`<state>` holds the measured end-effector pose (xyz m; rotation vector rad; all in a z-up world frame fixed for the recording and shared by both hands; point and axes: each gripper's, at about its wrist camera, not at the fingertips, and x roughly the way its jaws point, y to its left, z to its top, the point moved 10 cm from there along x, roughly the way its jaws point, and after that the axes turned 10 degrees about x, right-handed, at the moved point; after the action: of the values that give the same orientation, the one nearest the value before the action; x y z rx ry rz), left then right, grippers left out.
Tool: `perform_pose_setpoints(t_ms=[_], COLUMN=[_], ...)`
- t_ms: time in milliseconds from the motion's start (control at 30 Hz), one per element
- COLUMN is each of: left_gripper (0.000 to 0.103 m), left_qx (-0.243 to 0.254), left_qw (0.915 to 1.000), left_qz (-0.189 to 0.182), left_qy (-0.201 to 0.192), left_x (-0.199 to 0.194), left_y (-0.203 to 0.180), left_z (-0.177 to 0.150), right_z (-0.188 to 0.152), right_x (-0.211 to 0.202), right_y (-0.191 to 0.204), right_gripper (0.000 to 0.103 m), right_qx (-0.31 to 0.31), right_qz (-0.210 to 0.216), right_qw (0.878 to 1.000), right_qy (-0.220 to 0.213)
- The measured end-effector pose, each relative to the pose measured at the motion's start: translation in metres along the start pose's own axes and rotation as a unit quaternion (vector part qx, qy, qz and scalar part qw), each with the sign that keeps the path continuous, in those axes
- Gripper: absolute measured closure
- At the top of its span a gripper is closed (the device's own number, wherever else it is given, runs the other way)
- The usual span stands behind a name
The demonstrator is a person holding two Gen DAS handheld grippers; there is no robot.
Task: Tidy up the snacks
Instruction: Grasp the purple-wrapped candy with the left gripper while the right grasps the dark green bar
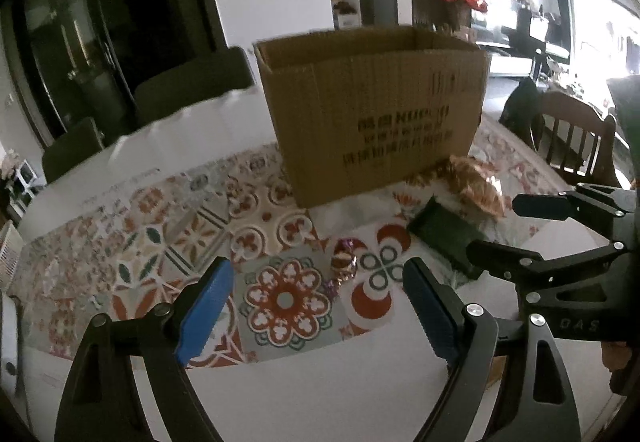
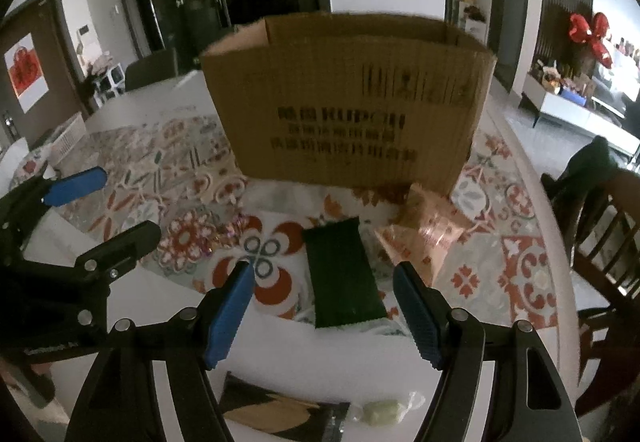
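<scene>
On the bench, just before the box (image 2: pixel 348 101), a green pack (image 2: pixel 342 274) is seen. Its long side is lined up with the right gripper (image 2: pixel 324 310), which is nearer. Both the right and left gripper (image 1: pixel 320 306) jaws are spread, with nothing held.

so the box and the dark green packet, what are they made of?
Box: corrugated cardboard, matte brown; vertical fluting lines show through the printed wall. Dark green packet: probably plastic film, slightly glossy, with a crimped serrated end seal; contents hidden.
</scene>
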<state>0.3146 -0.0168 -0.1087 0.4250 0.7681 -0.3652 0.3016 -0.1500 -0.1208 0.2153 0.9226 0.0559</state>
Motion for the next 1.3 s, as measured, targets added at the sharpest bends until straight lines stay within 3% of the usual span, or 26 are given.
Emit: perform_pose_setpoints(t_ms=[300, 633, 1000, 1133, 1233, 1300], left_gripper=[0.018, 0.023, 0.046, 0.057, 0.071, 0.072], left_qx=[-0.004, -0.013, -0.043, -0.045, -0.045, -0.049], left_qw=[0.9989, 0.9981, 0.9954, 0.9947, 0.9948, 0.9943], left_qz=[-0.025, -0.033, -0.05, -0.053, -0.052, -0.056], left_qy=[0.039, 0.051, 0.069, 0.076, 0.075, 0.077], left_x=[0.042, 0.072, 0.093, 0.098, 0.098, 0.099], left_y=[-0.004, -0.007, -0.009, -0.011, -0.012, -0.013], left_z=[-0.014, -0.012, -0.014, -0.015, -0.014, -0.014], right_z=[-0.009, -0.007, -0.003, -0.002, -0.002, -0.001], right_x=[0.029, 0.052, 0.068, 0.07, 0.072, 0.072], right_y=[-0.005, -0.011, -0.006, -0.005, -0.003, -0.003], right_gripper=[0.031, 0.036, 0.052, 0.054, 0.055, 0.055], right_qx=[-0.02, -0.02, -0.019, -0.018, -0.02, -0.018], right_qz=[-0.018, -0.028, -0.023, -0.02, -0.02, -0.02], right_qw=[0.999, 0.998, 0.998, 0.998, 0.998, 0.998], right_qy=[0.033, 0.052, 0.061, 0.06, 0.058, 0.056])
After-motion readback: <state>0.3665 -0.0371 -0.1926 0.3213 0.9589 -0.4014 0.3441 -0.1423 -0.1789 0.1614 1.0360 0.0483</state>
